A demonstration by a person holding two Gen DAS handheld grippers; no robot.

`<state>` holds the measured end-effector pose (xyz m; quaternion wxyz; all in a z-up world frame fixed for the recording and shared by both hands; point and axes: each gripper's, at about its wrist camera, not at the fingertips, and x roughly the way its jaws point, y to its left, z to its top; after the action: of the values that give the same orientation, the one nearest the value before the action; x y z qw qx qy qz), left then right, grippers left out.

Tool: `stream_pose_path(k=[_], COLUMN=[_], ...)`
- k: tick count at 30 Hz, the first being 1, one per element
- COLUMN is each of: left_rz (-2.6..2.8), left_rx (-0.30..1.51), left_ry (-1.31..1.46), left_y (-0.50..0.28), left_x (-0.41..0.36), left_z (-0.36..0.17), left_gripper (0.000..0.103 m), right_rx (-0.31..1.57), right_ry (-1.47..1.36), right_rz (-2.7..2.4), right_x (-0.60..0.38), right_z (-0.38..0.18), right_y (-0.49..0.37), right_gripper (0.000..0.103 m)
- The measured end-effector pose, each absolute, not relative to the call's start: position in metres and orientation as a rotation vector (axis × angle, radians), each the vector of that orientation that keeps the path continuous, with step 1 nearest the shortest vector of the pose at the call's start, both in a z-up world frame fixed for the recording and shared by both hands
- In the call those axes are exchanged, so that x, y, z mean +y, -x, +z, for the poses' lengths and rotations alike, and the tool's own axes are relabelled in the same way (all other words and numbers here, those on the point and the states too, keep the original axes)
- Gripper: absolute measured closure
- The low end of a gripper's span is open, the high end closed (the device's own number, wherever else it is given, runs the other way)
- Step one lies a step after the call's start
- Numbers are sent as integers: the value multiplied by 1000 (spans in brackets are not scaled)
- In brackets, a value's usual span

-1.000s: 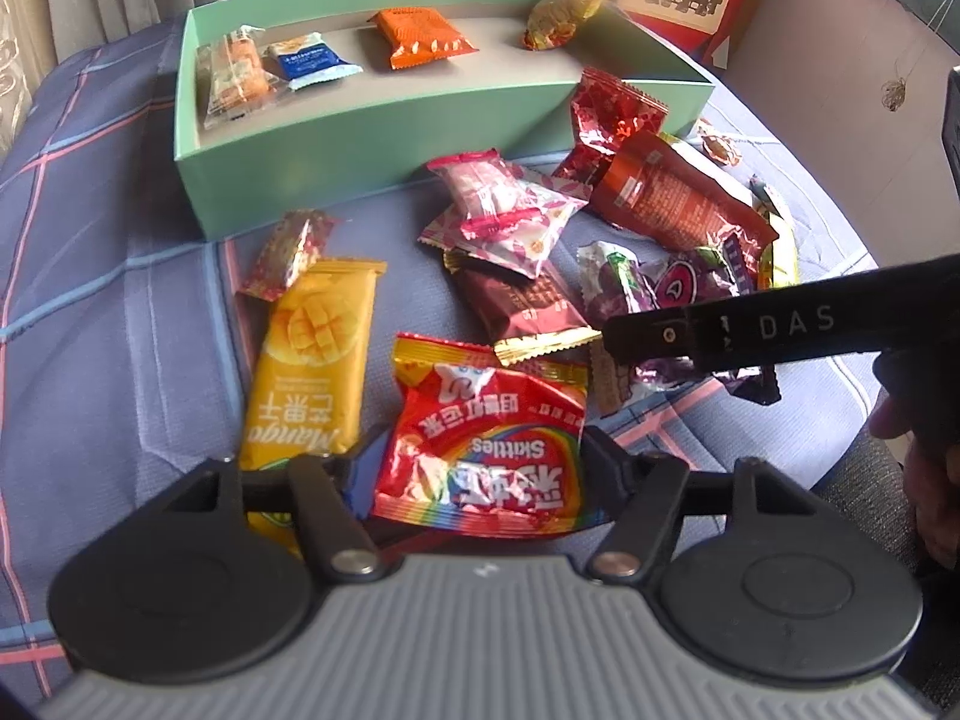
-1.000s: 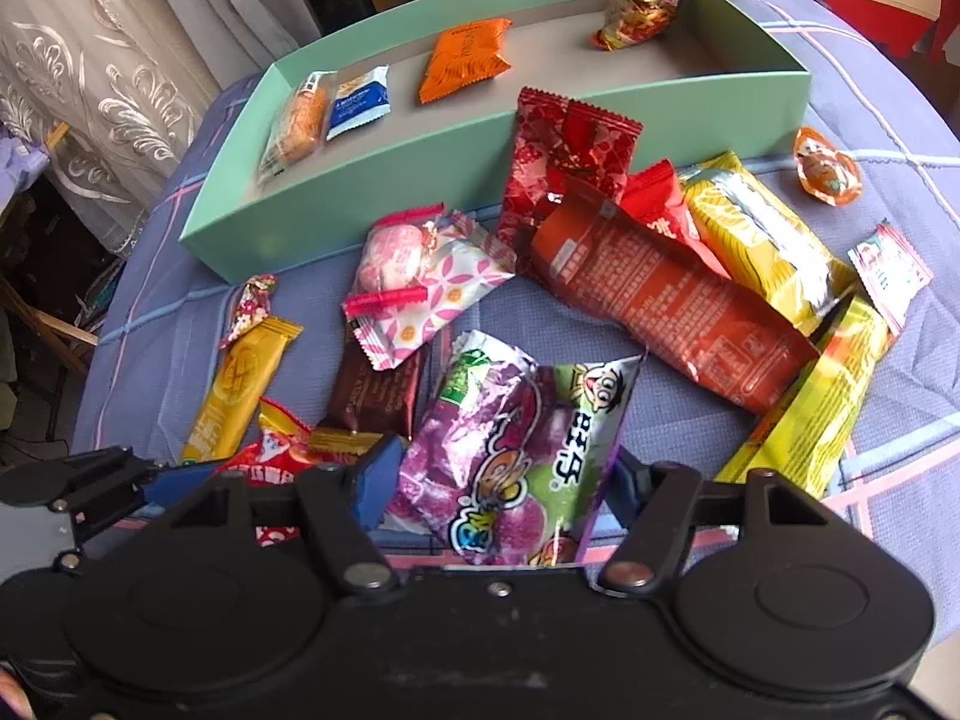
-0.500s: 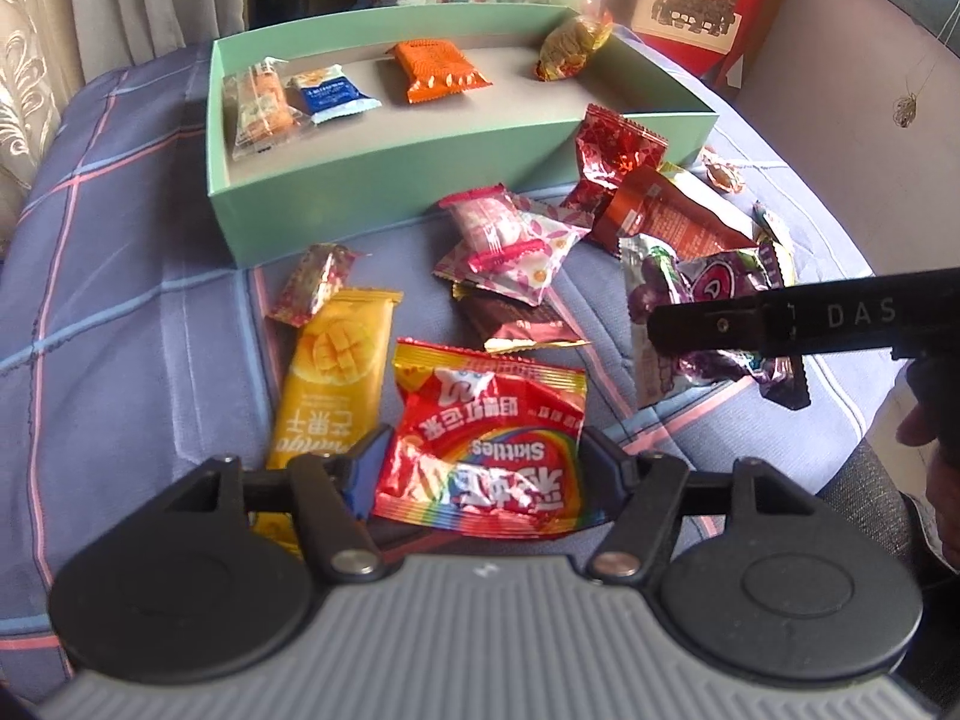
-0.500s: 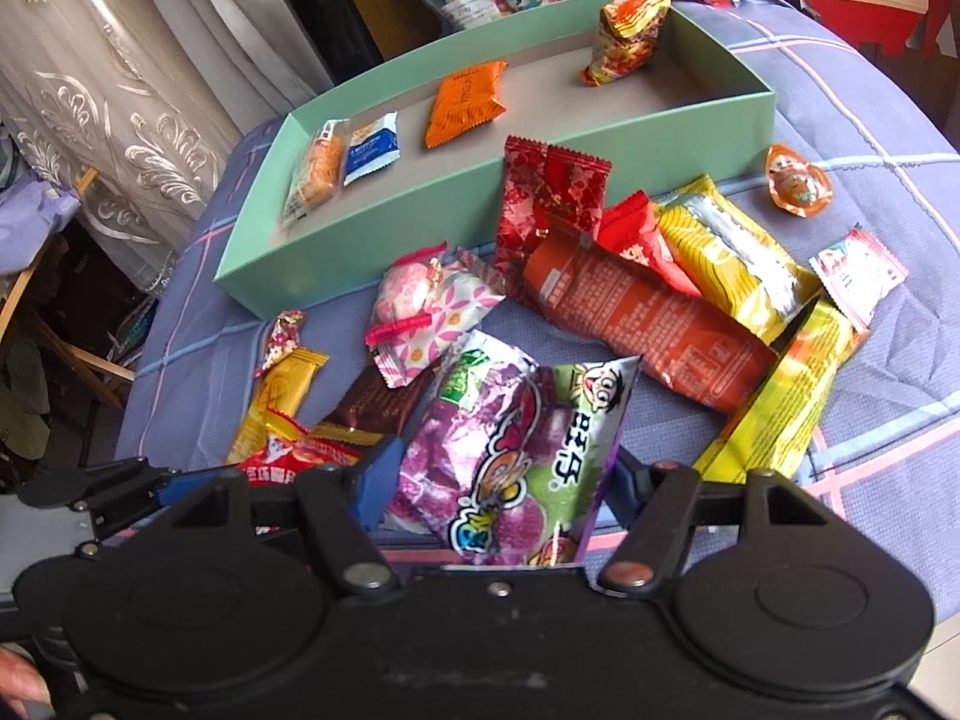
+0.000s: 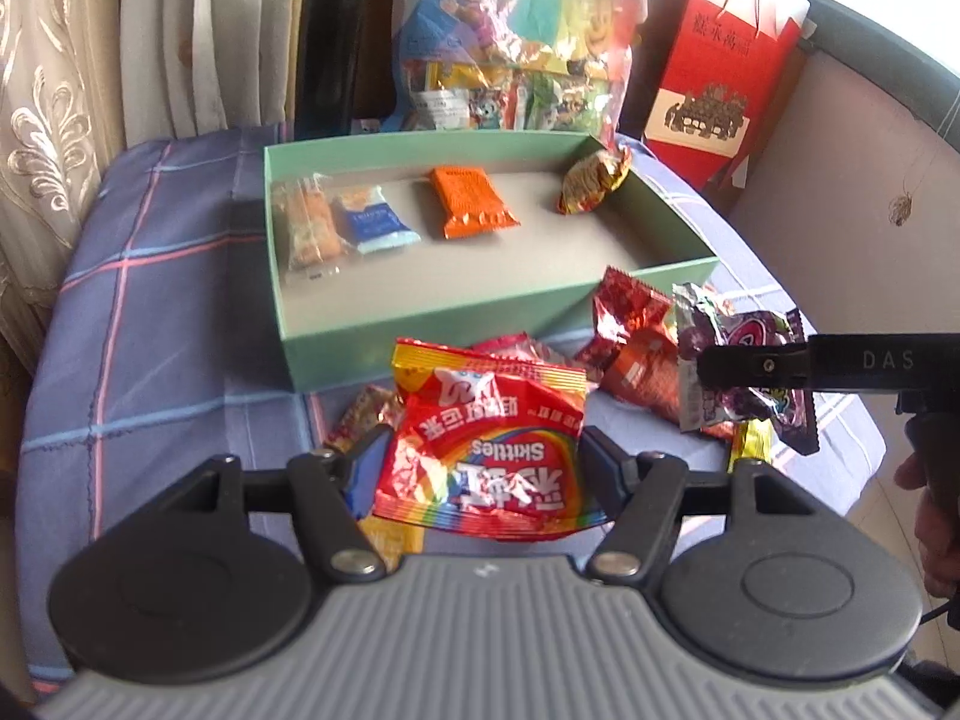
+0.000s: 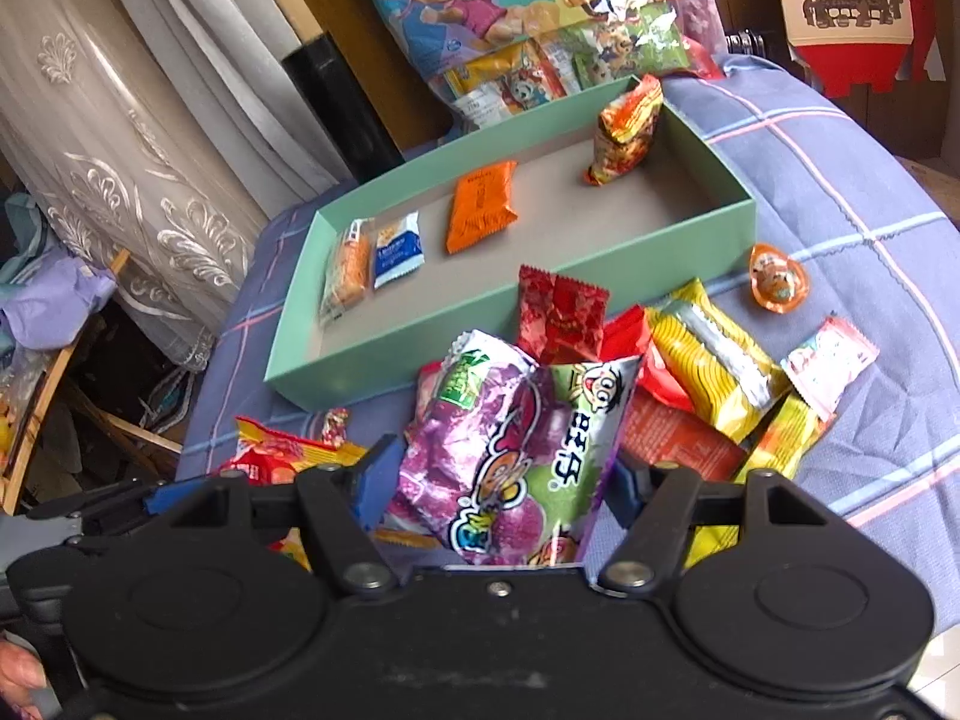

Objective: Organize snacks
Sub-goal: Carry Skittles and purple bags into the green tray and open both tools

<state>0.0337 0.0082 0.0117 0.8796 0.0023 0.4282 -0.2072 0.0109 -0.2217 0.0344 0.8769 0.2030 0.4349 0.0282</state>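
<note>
My left gripper [image 5: 480, 468] is shut on a red Skittles bag [image 5: 486, 444], which hangs lifted above the bedspread. In the right wrist view my right gripper [image 6: 498, 480] is shut on a purple and green candy bag [image 6: 516, 456], also raised; the same bag [image 5: 738, 360] shows at the right of the left wrist view. Beyond both stands a mint green box [image 5: 288, 300] holding an orange packet [image 5: 471, 201], a blue and white packet [image 5: 372, 222], a clear-wrapped biscuit [image 5: 309, 228] and a gold-red pouch [image 5: 591, 180].
Loose snacks lie in front of the box: a red foil packet [image 6: 561, 312], yellow bars [image 6: 714, 366], a brown-orange bag [image 6: 672, 438], a small round orange candy [image 6: 777, 279]. A cartoon snack bag [image 5: 510, 18] and a red carton [image 5: 726, 66] stand behind. Curtains hang at left.
Both grippers have risen with their bags, lifting them clear of the pile. The view has tilted up, so the box and the things behind it show more fully.
</note>
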Motion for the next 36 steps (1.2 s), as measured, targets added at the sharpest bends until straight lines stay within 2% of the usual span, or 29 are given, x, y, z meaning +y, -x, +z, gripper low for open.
stream_pose_path(k=[8,13,14,15,16,21,23,25,26,27,36], left_rz=[-364,-313,-305,-300,-296,-266,-251,-235,-228,-224,-230], left_rx=[812,812,820,835,856,918,931,940,932,924,936], left_ry=[2,1,4,7,11,-8,-26,-49,-63,-74,-98], left_y=[-111,-162,-170,-179,-186,-209,-213,-215,-213,-212,-195], left_x=[-5,-27,-30,-35,-38,-51,-54,-58,-59,-61,-69], left_z=[44,42,39,33,27,-1,-8,-13,-15,-15,-11], left_gripper=[36,36,37,48,51,51,45,12,7,2,0], right_rx=[820,812,814,817,826,872,883,899,894,881,848], right_ry=[-445,-458,-457,-453,-446,-407,-350,-351,-367,-374,-362], right_rz=[24,-24,-29,-30,-30,-29,-50,-56,-49,-46,-31], right_x=[-253,-277,-280,-283,-286,-292,-291,-293,-295,-296,-290], right_z=[66,68,66,64,58,31,23,16,15,16,31], right_y=[-68,-122,-132,-140,-150,-187,-195,-199,-200,-199,-171], right_gripper=[35,35,35,35,35,35,31,19,6,1,0])
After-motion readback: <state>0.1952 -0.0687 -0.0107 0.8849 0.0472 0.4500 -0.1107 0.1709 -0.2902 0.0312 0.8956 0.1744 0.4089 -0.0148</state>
